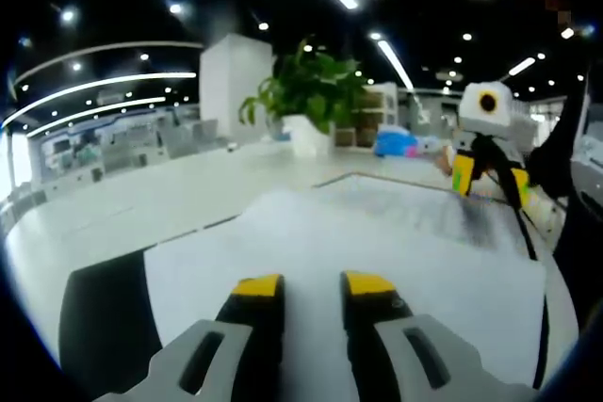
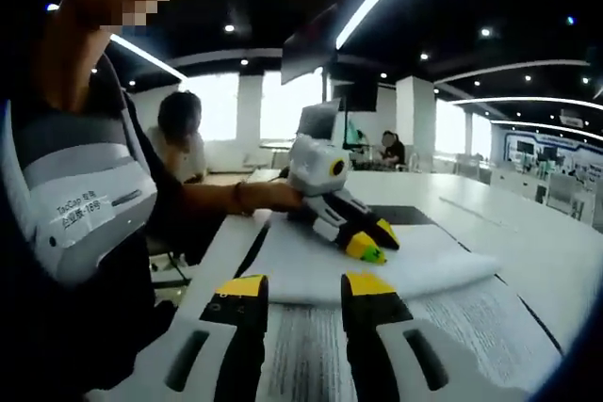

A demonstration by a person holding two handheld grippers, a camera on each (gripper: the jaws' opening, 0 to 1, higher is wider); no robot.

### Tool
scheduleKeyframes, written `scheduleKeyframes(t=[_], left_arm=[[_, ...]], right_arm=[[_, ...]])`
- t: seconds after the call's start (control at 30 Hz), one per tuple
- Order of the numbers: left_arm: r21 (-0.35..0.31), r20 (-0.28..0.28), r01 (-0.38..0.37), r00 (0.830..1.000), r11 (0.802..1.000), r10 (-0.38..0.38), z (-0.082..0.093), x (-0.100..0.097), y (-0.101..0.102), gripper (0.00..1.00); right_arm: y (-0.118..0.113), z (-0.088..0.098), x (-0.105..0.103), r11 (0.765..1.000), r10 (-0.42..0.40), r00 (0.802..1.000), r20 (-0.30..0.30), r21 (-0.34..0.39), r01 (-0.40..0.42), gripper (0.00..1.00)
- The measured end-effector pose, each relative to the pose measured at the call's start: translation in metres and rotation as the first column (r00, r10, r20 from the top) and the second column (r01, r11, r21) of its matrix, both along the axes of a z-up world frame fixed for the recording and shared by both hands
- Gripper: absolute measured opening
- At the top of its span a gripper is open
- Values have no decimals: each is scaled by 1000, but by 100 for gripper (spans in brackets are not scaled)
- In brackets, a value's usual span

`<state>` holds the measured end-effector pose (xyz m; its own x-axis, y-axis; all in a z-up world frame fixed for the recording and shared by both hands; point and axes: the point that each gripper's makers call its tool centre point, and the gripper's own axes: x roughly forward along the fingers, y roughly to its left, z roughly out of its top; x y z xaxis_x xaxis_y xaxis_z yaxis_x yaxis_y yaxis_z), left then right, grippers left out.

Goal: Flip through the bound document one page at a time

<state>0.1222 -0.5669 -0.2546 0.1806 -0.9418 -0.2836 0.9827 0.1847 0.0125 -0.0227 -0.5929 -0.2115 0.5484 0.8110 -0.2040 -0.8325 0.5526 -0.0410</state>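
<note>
The bound document [image 1: 377, 251] lies open on a black mat, a blank white page nearest and printed text farther off. My left gripper [image 1: 314, 285] hovers low over the blank page, jaws open with nothing between them. My right gripper [image 1: 490, 179] stands at the document's far right edge, jaws apart. In the right gripper view, the right gripper [image 2: 306, 286] is open over a printed page [image 2: 471, 317]. Beyond it a white page [image 2: 415, 270] bulges up in a curve, and the left gripper [image 2: 369, 249], held by a hand, rests its tips on that page.
The black mat [image 1: 104, 327] lies on a long white table [image 1: 141, 204]. A potted plant [image 1: 306, 91] and a blue object [image 1: 396, 143] stand at the table's far end. The person holding the grippers [image 2: 85, 185] is close on the left; another person [image 2: 179, 138] sits behind.
</note>
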Motion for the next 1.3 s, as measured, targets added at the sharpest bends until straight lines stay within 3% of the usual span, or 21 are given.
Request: scheduleKeyframes(t=[0.27, 0.47, 0.77, 1.07, 1.3], left_arm=[[-3, -6, -4, 1000, 1000, 4, 0, 0, 1, 26], [-3, -6, -8, 1000, 1000, 8, 0, 0, 1, 27], [0, -7, -21, 1000, 1000, 21, 0, 2, 2, 31], [5, -14, -56, 998, 998, 56, -1, 8, 4, 39], [9, 3, -73, 997, 997, 73, 2, 10, 4, 42]], right_arm=[[-47, 10, 14, 996, -70, 998, 6, 52, 69, 41], [-73, 6, 15, 995, -96, 995, 18, 23, 96, 44], [-100, -1, 15, 993, -120, 992, 26, 12, 120, 45], [-128, -2, 12, 988, -143, 989, 36, 58, 141, 46], [-143, -10, 13, 985, -170, 985, 29, 28, 169, 46]])
